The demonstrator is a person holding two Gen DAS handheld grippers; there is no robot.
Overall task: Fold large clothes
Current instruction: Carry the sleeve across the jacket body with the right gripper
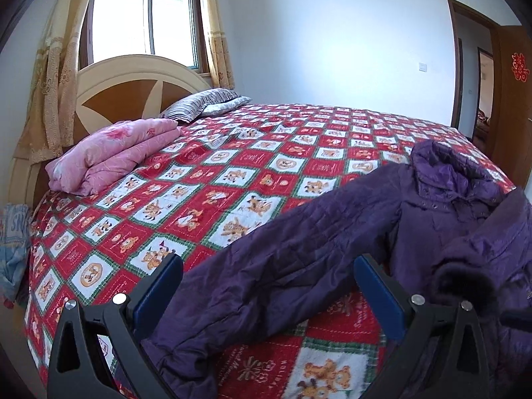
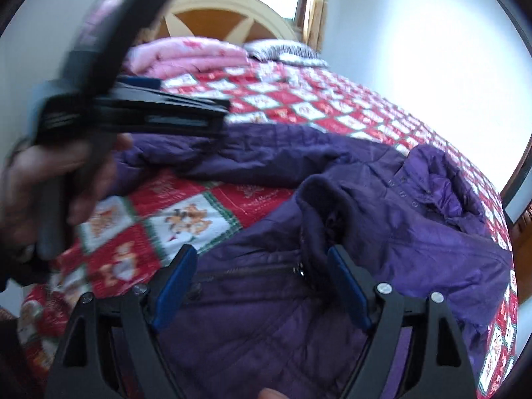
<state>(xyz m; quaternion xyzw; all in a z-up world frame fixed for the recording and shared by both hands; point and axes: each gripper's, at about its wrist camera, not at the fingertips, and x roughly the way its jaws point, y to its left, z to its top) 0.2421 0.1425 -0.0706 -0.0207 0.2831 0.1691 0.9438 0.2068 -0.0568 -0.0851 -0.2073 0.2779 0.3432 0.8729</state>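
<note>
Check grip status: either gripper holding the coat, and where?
Nothing held. Left gripper is open over the coat sleeve; right gripper is open over its zipper front. Neither is closed on fabric.

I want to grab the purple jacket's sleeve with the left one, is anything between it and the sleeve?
Nothing visible. The left hand-held gripper is open with the sleeve of the purple jacket lying directly between its fingers on the bedspread. The folded pink quilt lies far off by the headboard.

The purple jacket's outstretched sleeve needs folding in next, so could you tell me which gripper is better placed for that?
Left. The left gripper is open with the sleeve lying between its fingers, while the right gripper is open over the jacket body near the zipper.
</note>
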